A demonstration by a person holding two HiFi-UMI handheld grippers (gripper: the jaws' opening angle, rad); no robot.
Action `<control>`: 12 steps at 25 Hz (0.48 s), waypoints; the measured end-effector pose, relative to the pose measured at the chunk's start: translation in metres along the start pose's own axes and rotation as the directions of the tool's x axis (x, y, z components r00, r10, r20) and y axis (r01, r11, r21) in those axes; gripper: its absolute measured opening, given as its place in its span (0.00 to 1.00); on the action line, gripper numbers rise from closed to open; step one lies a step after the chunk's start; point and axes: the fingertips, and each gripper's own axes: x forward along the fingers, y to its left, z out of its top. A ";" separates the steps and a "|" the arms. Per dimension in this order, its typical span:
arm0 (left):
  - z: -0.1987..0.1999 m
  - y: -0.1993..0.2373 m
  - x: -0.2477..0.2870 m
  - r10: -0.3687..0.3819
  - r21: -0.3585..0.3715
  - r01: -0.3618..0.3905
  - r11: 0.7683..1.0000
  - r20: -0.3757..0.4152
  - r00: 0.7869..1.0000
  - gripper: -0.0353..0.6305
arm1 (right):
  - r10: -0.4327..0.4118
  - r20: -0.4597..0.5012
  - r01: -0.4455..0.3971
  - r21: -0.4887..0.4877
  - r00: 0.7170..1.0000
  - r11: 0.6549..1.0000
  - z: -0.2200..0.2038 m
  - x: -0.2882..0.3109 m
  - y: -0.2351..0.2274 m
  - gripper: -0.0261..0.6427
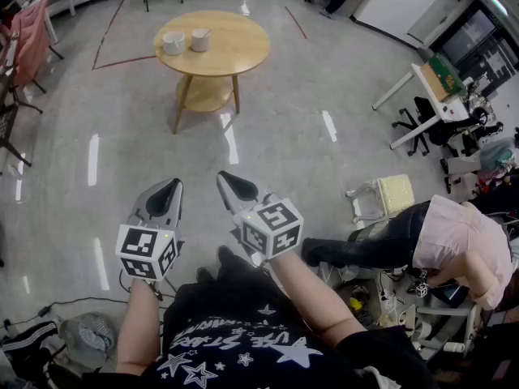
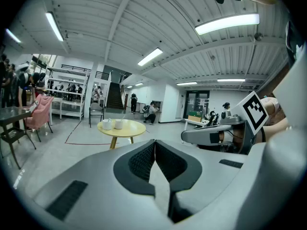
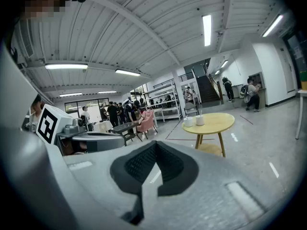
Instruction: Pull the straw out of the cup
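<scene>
Holding both tools out ahead of me, I stand on the grey floor (image 1: 324,71) well apart from the round wooden counter (image 1: 239,51). My left hand-held gripper (image 1: 172,185) is clenched: in its own view the two dark ribbed pads meet at the tips with nothing between them. My right hand-held gripper (image 1: 224,177) is clenched too, its pads pressed tip to tip and empty. They sit side by side, near each other but not touching, both tipped a little downward and aimed toward the counter.

On the counter's left part stand two pale cups close together, the left cup (image 1: 173,43) just beside the right cup (image 1: 200,39). From the right gripper view a thin straw (image 3: 201,114) rises out of the right cup; it is too small to tell more about it. The left cup may hold something thin as well, but I cannot tell. Under the top is a lower shelf (image 1: 204,94) between the splayed legs.

Red tape lines (image 1: 109,37) cross the floor to the counter's left. A pink-draped chair (image 1: 31,35) stands at the far left. To my right a person in a pink top (image 1: 458,241) bends over low clutter.
</scene>
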 end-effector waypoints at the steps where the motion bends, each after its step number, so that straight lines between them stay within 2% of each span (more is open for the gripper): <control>1: -0.004 0.000 -0.003 0.003 -0.006 -0.003 1.000 0.000 1.000 0.06 | 0.000 0.002 0.000 -0.003 1.000 1.000 -0.003 -0.001 0.002 0.04; 6: -0.014 0.002 -0.015 0.000 -0.028 0.000 1.000 -0.003 1.000 0.06 | 0.004 0.004 -0.004 -0.001 1.000 1.000 -0.012 -0.002 0.015 0.04; 12: -0.019 0.000 -0.014 -0.030 0.006 0.031 1.000 -0.019 0.999 0.06 | -0.005 -0.008 0.005 -0.013 1.000 1.000 -0.018 -0.002 0.018 0.04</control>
